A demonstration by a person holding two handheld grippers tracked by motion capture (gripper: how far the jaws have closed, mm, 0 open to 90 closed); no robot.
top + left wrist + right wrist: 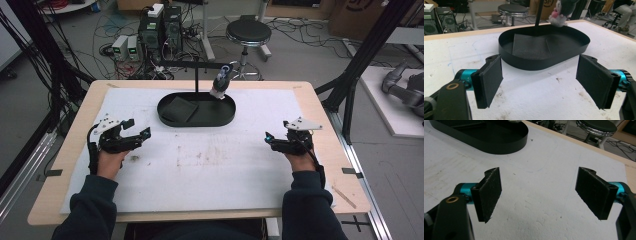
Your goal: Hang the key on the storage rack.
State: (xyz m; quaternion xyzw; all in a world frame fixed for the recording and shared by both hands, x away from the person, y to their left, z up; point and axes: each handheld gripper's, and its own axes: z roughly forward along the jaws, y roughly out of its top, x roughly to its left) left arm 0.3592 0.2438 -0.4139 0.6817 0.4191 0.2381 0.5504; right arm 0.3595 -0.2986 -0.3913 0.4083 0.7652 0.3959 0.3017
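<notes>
Black tray (pixel 227 118) sits ahead of both your grippers, well apart from each, with a dark pad (pixel 179 110) lying in its left half and a small plush toy (pixel 221 82) hanging from a stand (pixel 196 75) over its far right rim. Your left gripper (pixel 138 128) rests on the white mat (pixel 210 165), released, jaws spread wide and holding nothing; the tray lies straight ahead of it. Your right gripper (pixel 276 135) is likewise released and empty, with the tray ahead to its left.

black tray (pixel 200 120) ahead, open mat (pixel 210 165)
</notes>
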